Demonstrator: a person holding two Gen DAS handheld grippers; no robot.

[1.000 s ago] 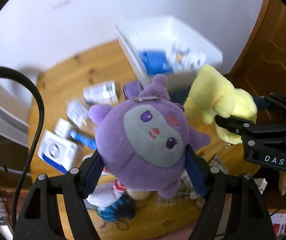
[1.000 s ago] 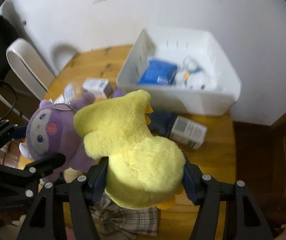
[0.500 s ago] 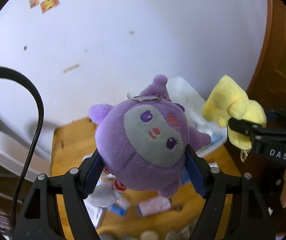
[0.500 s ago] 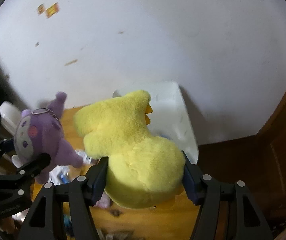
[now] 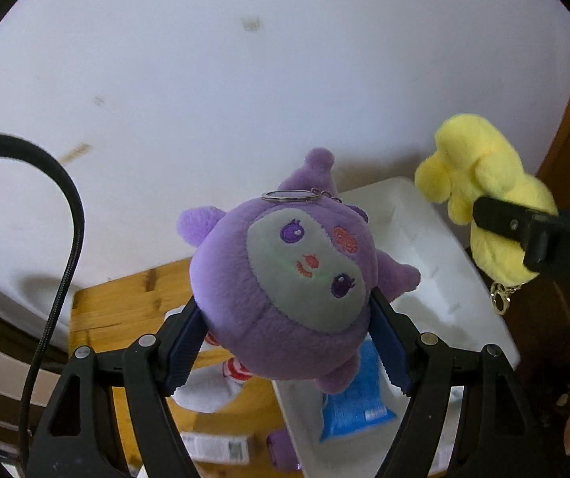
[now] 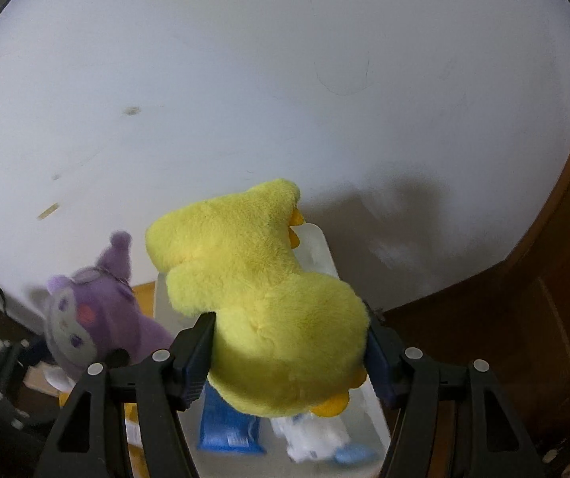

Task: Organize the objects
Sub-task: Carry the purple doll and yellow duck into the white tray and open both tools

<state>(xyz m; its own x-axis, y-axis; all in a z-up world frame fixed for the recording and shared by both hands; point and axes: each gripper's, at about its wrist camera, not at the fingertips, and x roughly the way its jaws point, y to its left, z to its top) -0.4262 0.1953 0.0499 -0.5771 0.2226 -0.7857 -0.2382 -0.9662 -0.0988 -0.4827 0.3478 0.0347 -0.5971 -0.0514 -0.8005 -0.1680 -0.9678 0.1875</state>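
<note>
Your left claw (image 5: pixel 285 342) is gripping the purple plush (image 5: pixel 285 298) between its blue pads, the toy's face turned toward the camera and a key ring on its head. Your right claw (image 6: pixel 289 354) is clamping the yellow plush duck (image 6: pixel 269 302) around its body. Both toys are hanging in the air over the white bin (image 5: pixel 436 279), which is sitting on the wooden tabletop (image 5: pixel 125 302) against the white wall (image 5: pixel 245 79). Inside the bin a blue packet (image 5: pixel 358 410) is lying.
</note>
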